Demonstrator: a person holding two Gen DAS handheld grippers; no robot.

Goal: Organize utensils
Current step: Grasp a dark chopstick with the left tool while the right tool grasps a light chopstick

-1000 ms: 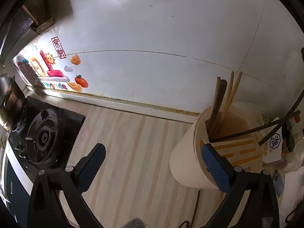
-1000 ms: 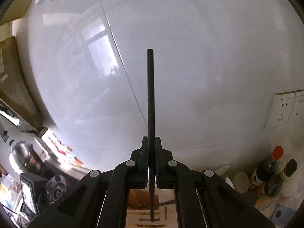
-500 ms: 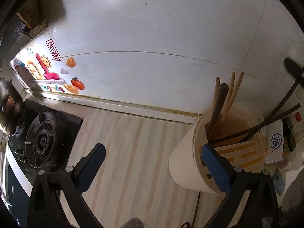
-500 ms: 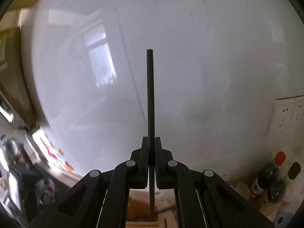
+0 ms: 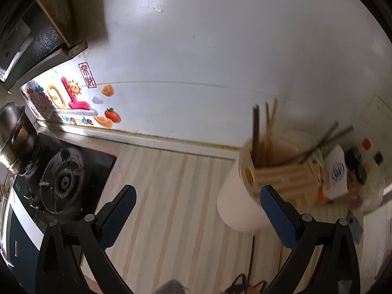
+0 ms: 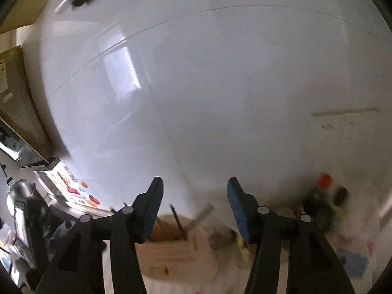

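Note:
A cream utensil holder (image 5: pixel 235 196) stands on the striped counter, with several dark and wooden chopsticks (image 5: pixel 256 132) sticking out of it; more lean to the right. My left gripper (image 5: pixel 196 203) is open with nothing in it, its right finger just in front of the holder. In the right wrist view the same holder (image 6: pixel 176 252) lies blurred below my right gripper (image 6: pixel 194 210). Its jaws are opening and nothing is between them. A dark chopstick (image 6: pixel 177 220) stands in the holder below.
A gas stove (image 5: pixel 61 181) with a steel pot (image 5: pixel 14 134) is at the left. Sauce bottles (image 5: pixel 360 159) and a white packet (image 5: pixel 335 176) crowd the right corner. The white wall (image 5: pixel 220 61) carries colourful stickers (image 5: pixel 71 98). A dark cable (image 5: pixel 251 257) runs along the counter.
My right gripper has let go of the dark chopstick, opened and pulled back; the chopstick now stands in the holder. The left gripper drew back and up a little, still open.

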